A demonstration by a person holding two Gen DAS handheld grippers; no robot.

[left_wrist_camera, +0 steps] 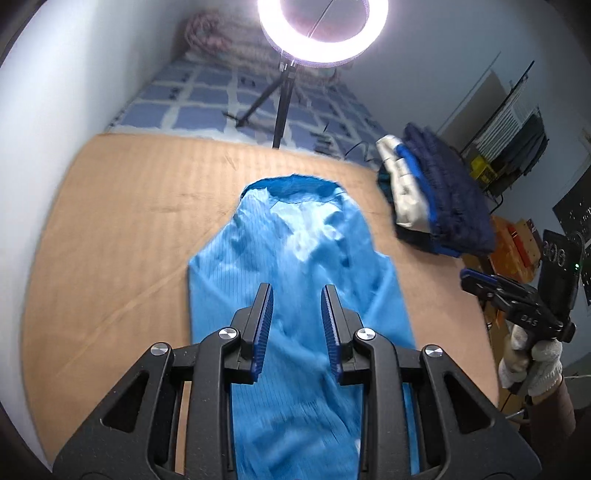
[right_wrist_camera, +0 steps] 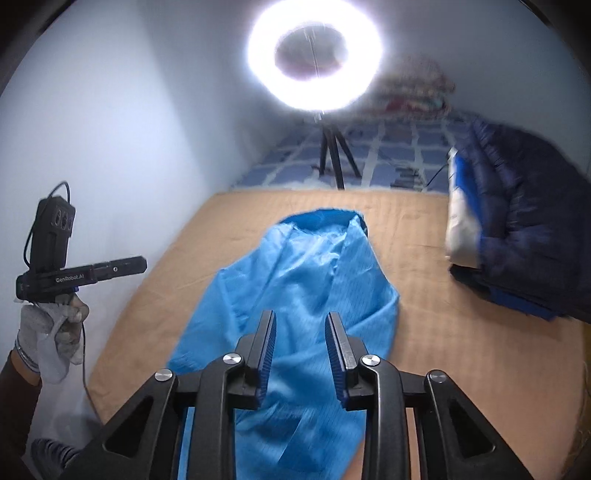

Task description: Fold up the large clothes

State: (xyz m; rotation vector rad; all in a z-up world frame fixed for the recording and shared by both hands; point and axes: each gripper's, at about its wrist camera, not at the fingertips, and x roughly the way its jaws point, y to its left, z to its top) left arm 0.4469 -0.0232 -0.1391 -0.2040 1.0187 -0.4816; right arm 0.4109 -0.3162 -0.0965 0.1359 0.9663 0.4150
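Note:
A shiny light-blue garment (left_wrist_camera: 295,258) lies lengthwise on the tan mat (left_wrist_camera: 110,221), collar end far from me, sides folded inward. My left gripper (left_wrist_camera: 297,291) is open and empty, held above the garment's near half. My right gripper (right_wrist_camera: 300,317) is open and empty too, above the same garment (right_wrist_camera: 295,280) on the mat (right_wrist_camera: 461,332). In the left wrist view the right gripper (left_wrist_camera: 476,282) shows at the right edge, off the mat. In the right wrist view the left gripper (right_wrist_camera: 136,264) shows at the left, its jaws seen side-on.
A stack of folded clothes, navy on top with white and blue (left_wrist_camera: 436,195), sits at the mat's right side, also in the right wrist view (right_wrist_camera: 517,229). A ring light on a tripod (left_wrist_camera: 321,29) stands behind the mat on a blue checked bedspread (left_wrist_camera: 207,99). A wall runs along the left.

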